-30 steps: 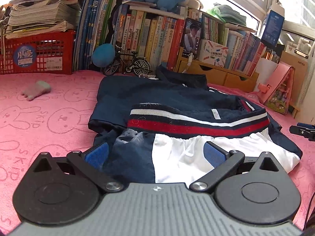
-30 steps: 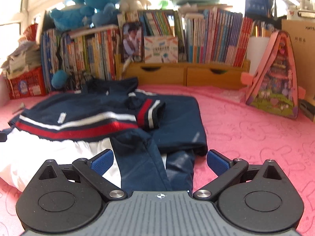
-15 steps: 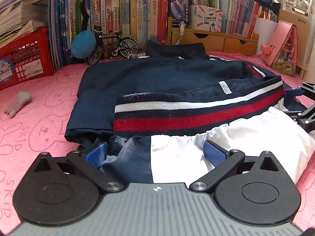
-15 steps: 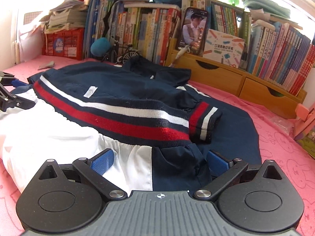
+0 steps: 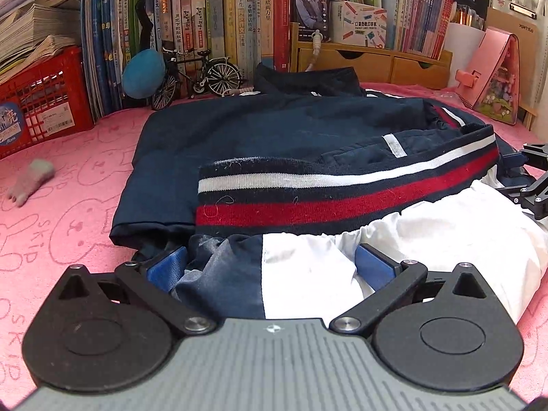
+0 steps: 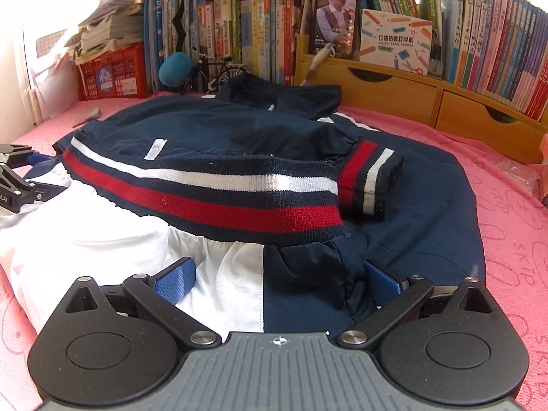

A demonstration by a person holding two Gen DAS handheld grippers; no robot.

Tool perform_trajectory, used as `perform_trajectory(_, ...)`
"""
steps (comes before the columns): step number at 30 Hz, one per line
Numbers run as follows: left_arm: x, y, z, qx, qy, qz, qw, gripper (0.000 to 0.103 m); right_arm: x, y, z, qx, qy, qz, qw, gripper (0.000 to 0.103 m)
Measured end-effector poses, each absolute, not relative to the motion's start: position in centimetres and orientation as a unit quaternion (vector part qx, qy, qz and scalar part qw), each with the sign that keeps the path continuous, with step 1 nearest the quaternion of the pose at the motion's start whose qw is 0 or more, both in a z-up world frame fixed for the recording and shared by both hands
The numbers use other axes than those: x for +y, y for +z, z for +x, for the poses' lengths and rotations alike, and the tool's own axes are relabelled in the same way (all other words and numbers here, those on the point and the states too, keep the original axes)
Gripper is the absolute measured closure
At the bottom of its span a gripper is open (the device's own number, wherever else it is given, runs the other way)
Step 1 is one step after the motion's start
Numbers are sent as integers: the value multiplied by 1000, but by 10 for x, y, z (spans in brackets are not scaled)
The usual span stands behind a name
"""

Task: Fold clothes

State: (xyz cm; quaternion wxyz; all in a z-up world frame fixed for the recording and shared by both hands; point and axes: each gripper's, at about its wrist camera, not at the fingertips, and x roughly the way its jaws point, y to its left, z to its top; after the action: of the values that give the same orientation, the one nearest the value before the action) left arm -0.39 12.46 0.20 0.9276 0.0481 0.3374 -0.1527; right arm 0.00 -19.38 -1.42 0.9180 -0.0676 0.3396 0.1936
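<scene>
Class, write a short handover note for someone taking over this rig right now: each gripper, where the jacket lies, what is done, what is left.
Left gripper: open, jaws astride the jacket's near edge, nothing clamped.
Right gripper: open, likewise astride the near edge.
Jacket: lies on the pink cloth, striped hem already folded up over the body, cuff tucked in.
Left: probably grip the white and navy fold and bring it over.

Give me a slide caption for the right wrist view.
Right gripper, jaws open, straddling the folded navy jacket on a pink blanket.
</scene>
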Motion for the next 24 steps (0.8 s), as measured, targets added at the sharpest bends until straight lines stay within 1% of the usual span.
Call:
perform_trajectory(18,122,2,-2,337,-148,48,928,0,-195,-14,1,339,194,-66,918,0)
perform_trajectory(24,118,2,-2,340,-131,42,930,0,-185,-12,5,352,164,-62,920,0)
